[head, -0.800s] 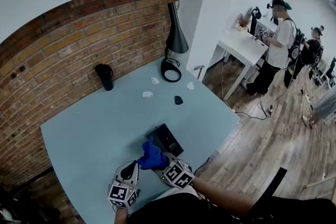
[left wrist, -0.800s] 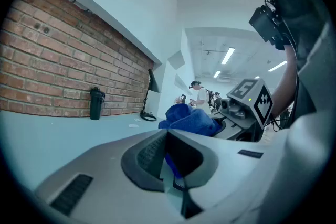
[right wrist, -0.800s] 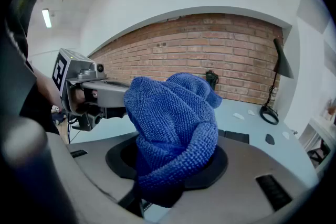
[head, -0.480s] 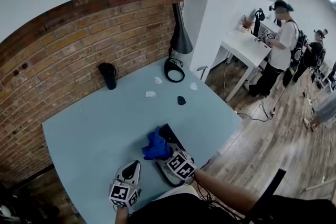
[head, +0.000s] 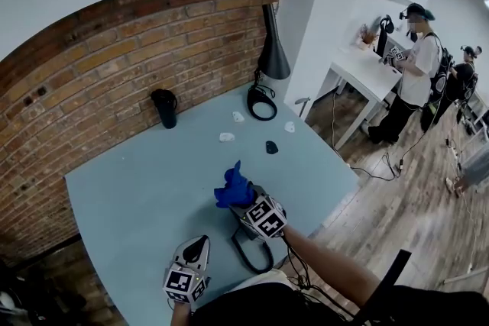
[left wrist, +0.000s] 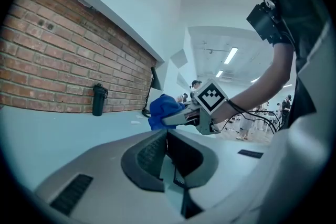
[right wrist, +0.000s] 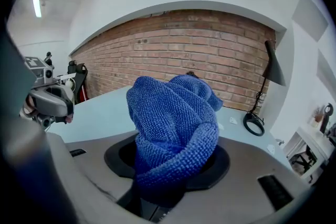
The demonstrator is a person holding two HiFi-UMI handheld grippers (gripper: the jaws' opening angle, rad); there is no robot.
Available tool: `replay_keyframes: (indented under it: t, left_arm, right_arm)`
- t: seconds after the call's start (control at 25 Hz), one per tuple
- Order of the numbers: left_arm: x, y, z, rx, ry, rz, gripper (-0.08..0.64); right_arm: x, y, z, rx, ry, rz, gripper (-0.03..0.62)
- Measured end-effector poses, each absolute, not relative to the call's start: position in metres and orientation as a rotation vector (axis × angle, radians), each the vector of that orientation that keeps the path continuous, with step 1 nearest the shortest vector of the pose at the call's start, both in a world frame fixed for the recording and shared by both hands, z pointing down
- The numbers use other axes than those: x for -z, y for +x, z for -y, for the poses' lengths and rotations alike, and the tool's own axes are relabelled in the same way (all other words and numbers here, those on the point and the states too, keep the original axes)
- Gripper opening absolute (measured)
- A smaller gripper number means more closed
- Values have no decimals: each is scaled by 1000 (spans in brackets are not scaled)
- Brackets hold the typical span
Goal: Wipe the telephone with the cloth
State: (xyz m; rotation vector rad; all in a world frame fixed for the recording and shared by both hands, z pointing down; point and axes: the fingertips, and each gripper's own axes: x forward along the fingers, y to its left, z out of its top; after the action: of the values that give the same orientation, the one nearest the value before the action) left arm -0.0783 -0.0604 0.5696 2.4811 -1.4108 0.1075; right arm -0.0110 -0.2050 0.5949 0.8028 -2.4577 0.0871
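2 handheld grippers work over a pale blue table (head: 137, 195) set against a red brick wall (head: 114, 65). Right gripper (head: 243, 202) is clamped on a bunched royal-blue terry cloth (head: 233, 191); the right gripper view shows the cloth (right wrist: 173, 128) filling the gap between the jaws and bulging up out of them. Black telephone (head: 238, 219) sits near the table's near edge, right below that gripper and mostly hidden by it, with a black cord loop (head: 252, 262) trailing toward the person; contact between cloth and phone can't be made out. Left gripper (head: 195, 246) hovers just beside, nearer the person, jaws a little apart with only table showing between them (left wrist: 167, 157); its view catches the right gripper holding the cloth (left wrist: 164, 111) up. Far side of the table: a black cylindrical bottle (head: 164, 108) at the wall, a black cone-shade desk lamp (head: 273, 57), 3 small white scraps (head: 227, 137) and 1 small black object (head: 271, 146). 2 people (head: 416, 61) stand by a white desk (head: 374, 72) in the background.
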Motion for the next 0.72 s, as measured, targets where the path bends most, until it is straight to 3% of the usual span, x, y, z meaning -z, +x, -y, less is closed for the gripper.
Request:
replay_keyframes:
  t: [0.72]
  left_arm:
    - [-578,-77,64,-121,2456,1383,0]
  right_arm:
    - [-643,-20,226,-181,784,2338,201]
